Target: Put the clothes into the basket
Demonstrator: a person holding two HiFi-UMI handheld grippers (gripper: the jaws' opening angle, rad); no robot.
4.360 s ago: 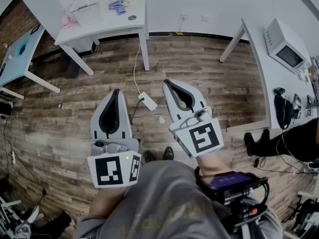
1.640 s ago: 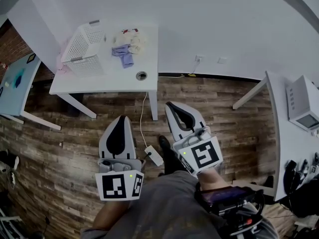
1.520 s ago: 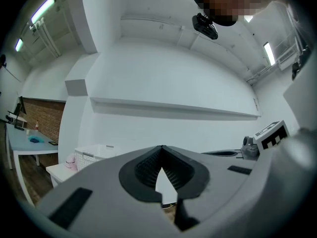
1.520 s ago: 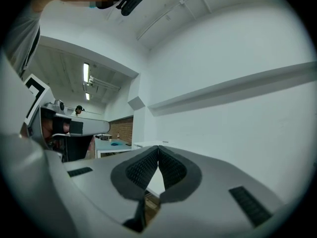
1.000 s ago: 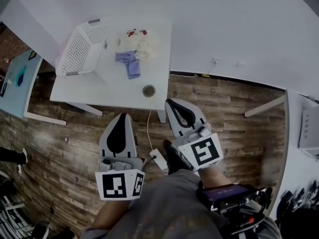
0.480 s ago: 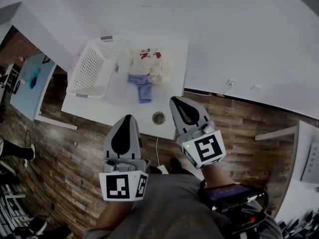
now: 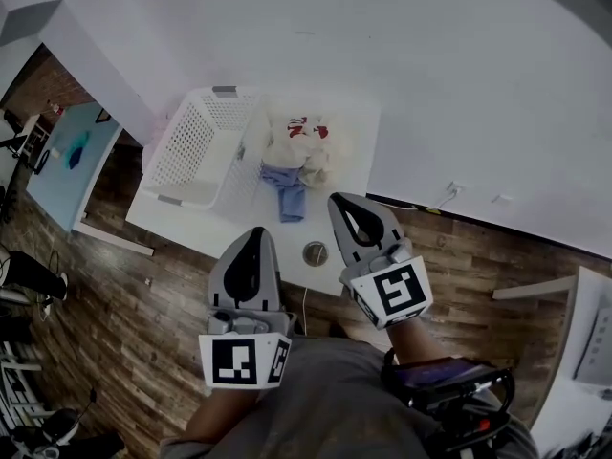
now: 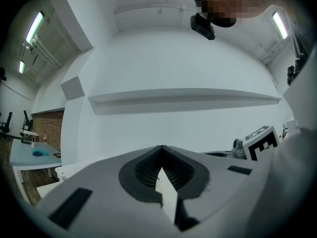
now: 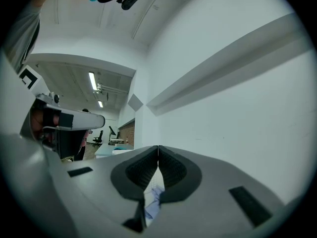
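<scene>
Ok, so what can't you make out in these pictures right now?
- Head view: the clothes pile is too small to count garments.
- Head view: part of the table's near edge is hidden behind the left tongs and right tongs.
- Right gripper view: the tongs' body blocks all but a sliver of blue cloth.
- Left gripper view: the tongs' body hides the clothes.

Even, soft indoor light; ceiling tubes (image 8: 33, 28) glow in my left gripper view. Heavy fisheye bending, dark vignette corners. White wall (image 7: 430, 84) washed out; head view dimmer, greyish.
</scene>
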